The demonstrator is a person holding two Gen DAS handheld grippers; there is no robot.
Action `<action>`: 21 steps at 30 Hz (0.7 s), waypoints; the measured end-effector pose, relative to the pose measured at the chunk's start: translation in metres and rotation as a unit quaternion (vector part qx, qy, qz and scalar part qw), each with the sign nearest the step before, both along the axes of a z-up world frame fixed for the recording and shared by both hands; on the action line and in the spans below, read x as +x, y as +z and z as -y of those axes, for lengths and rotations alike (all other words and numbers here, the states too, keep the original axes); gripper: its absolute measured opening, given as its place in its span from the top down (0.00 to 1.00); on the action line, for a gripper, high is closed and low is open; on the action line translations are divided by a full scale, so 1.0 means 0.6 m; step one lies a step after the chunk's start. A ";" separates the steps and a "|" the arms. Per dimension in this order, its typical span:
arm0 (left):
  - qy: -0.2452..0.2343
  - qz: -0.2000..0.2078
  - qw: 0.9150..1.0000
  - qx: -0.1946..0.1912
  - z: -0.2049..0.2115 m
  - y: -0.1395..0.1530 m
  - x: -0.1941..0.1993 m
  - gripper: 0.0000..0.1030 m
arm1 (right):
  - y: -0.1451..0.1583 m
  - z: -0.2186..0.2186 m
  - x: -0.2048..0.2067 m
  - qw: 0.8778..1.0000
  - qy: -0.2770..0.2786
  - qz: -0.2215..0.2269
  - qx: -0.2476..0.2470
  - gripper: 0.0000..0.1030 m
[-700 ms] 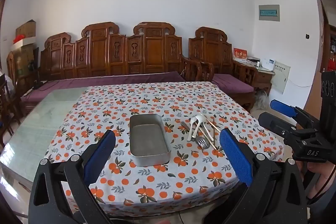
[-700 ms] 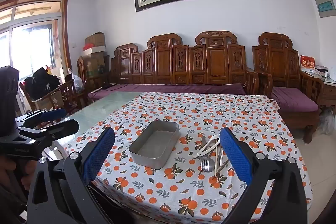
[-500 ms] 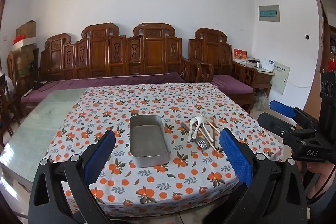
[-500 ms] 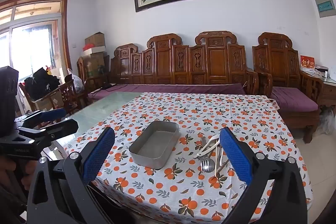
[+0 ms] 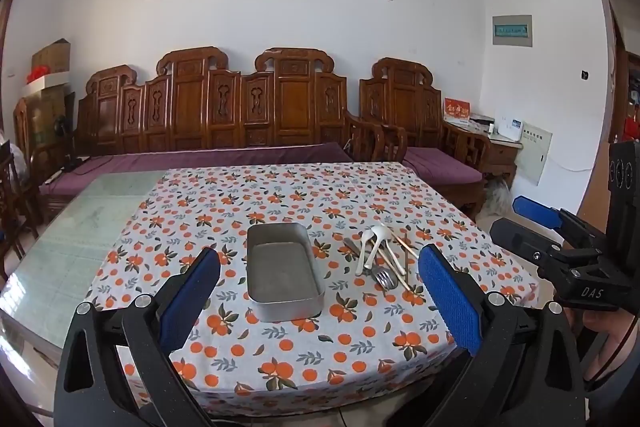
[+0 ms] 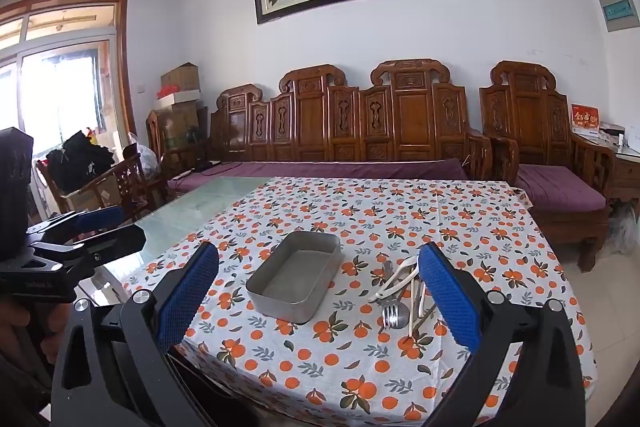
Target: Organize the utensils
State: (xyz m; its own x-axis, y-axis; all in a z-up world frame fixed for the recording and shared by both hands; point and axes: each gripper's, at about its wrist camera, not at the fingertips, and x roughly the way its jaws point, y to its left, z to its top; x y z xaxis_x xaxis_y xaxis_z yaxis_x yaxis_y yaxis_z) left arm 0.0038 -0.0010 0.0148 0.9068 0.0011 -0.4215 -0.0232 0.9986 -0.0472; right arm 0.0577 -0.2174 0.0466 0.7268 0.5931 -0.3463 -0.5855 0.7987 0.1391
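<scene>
An empty metal tray sits on the orange-patterned tablecloth. Right of it lies a pile of utensils: white spoons, a metal fork and wooden chopsticks. My left gripper is open and empty, held above the table's near edge in front of the tray. My right gripper is open and empty, also near the front edge; it shows at the right in the left wrist view. The left gripper shows at the left in the right wrist view.
A bare glass tabletop extends left of the cloth. A carved wooden bench with purple cushions stands behind the table, and an armchair at the right. Chairs and boxes crowd the left by the window.
Both grippers have stayed nearly still and open. The utensils and tray have not moved.
</scene>
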 end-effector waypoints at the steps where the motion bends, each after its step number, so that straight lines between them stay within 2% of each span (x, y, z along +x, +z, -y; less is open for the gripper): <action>1: 0.000 0.000 1.000 0.000 0.000 0.000 -0.001 0.07 | 0.001 0.000 0.000 1.000 0.000 0.000 0.000 0.02; 21: 0.001 0.009 1.000 0.000 0.006 -0.006 -0.007 0.07 | 0.003 0.001 -0.001 1.000 0.000 0.000 0.002 0.02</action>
